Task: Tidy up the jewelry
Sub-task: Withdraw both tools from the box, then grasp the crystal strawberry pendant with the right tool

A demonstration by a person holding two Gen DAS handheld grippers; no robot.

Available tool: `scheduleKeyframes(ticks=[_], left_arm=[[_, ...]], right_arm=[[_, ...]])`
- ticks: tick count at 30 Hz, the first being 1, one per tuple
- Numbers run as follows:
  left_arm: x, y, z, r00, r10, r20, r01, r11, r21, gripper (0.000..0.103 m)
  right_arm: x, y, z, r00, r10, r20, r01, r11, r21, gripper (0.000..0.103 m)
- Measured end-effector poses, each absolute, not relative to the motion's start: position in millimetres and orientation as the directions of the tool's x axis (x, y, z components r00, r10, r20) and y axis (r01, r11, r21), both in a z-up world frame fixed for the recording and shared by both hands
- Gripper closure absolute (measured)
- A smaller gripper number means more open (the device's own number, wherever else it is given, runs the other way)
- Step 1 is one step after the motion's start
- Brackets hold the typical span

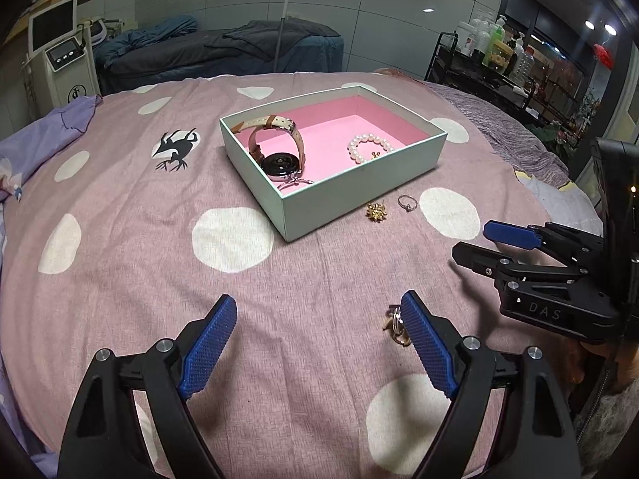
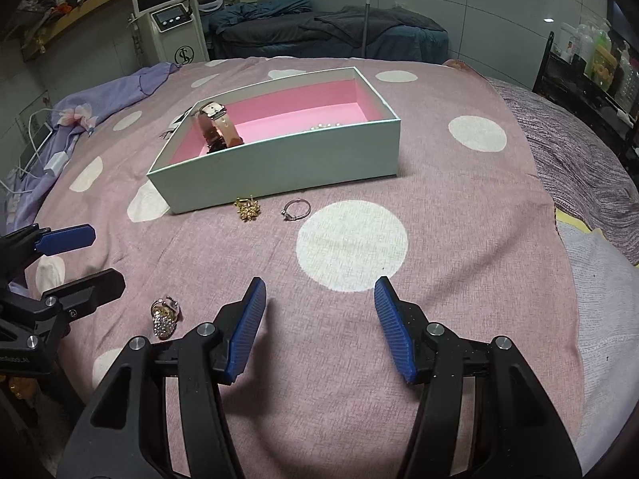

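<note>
Reaching for loose jewelry on the bed, both grippers' fingers spread, grasping nothing.
Left gripper [image 1: 317,313]: sparkly ring [image 1: 396,326] touches its 3 o'clock finger; should recenter before closing, then carry to box [image 1: 359,195].

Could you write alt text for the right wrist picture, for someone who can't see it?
An open mint box with pink lining holds a watch; a gold brooch, silver ring and sparkly ring lie outside on the spotted bedspread. Both grippers' blue jaws are open.
</note>
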State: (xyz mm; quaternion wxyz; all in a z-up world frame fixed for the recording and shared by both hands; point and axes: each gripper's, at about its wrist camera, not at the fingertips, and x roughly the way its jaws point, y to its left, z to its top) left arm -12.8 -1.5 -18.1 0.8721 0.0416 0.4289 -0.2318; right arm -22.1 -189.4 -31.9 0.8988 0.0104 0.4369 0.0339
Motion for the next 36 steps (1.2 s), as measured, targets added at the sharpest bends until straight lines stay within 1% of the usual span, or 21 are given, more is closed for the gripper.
scheduleKeyframes(ticks=[3,4,7,10,12,13,15,18,21,24,31,36], left_arm=[[-24,-3,-22,0.505,-0.383,-0.773,0.464,0.876,-0.131,0.032],[-27,-4,-23,0.500,-0.389,-0.773,0.475,0.870,-0.131,0.033],[-36,-11,-24,0.484,-0.413,-0.772,0.512,0.849,-0.133,0.037],[-40,-20,-26,0.468,-0.425,-0.775,0.547,0.828,-0.123,0.043],[-40,-25,-28,0.453,-0.433,-0.779,0.561,0.818,-0.128,0.053],[-40,-28,-30,0.444,-0.436,-0.783,0.566,0.814,-0.132,0.055],[-39,-33,-33,0.430,-0.441,-0.788,0.577,0.805,-0.136,0.063],[-38,-39,-38,0.420,-0.438,-0.795,0.580,0.803,-0.136,0.070],[-34,-40,-41,0.421,-0.434,-0.796,0.569,0.810,-0.141,0.075],[-30,-37,-41,0.420,-0.434,-0.797,0.568,0.811,-0.142,0.079],[-26,-15,-42,0.443,-0.389,-0.808,0.531,0.840,-0.113,0.079],[-15,0,-43,0.451,-0.373,-0.811,0.485,0.865,-0.127,0.079]], right_arm=[[-29,-178,-33,0.615,0.084,-0.784,-0.104,0.994,0.026,0.046],[-30,-174,-34,0.614,0.085,-0.785,-0.117,0.993,0.017,0.046],[-30,-171,-38,0.611,0.077,-0.788,-0.120,0.993,0.003,0.046],[-30,-171,-37,0.609,0.085,-0.788,-0.119,0.993,0.015,0.046],[-31,-170,-36,0.607,0.088,-0.790,-0.128,0.992,0.011,0.046],[-31,-170,-36,0.608,0.085,-0.789,-0.127,0.992,0.008,0.046],[-32,-172,-37,0.607,0.085,-0.790,-0.119,0.993,0.016,0.046],[-32,-173,-37,0.606,0.089,-0.790,-0.110,0.994,0.028,0.046],[-31,-173,-35,0.605,0.092,-0.791,-0.109,0.994,0.032,0.046],[-31,-175,-34,0.604,0.103,-0.790,-0.106,0.993,0.049,0.046],[-31,-168,-30,0.601,0.146,-0.786,-0.146,0.987,0.072,0.046],[-33,-157,-28,0.593,0.209,-0.778,-0.207,0.973,0.104,0.046]])
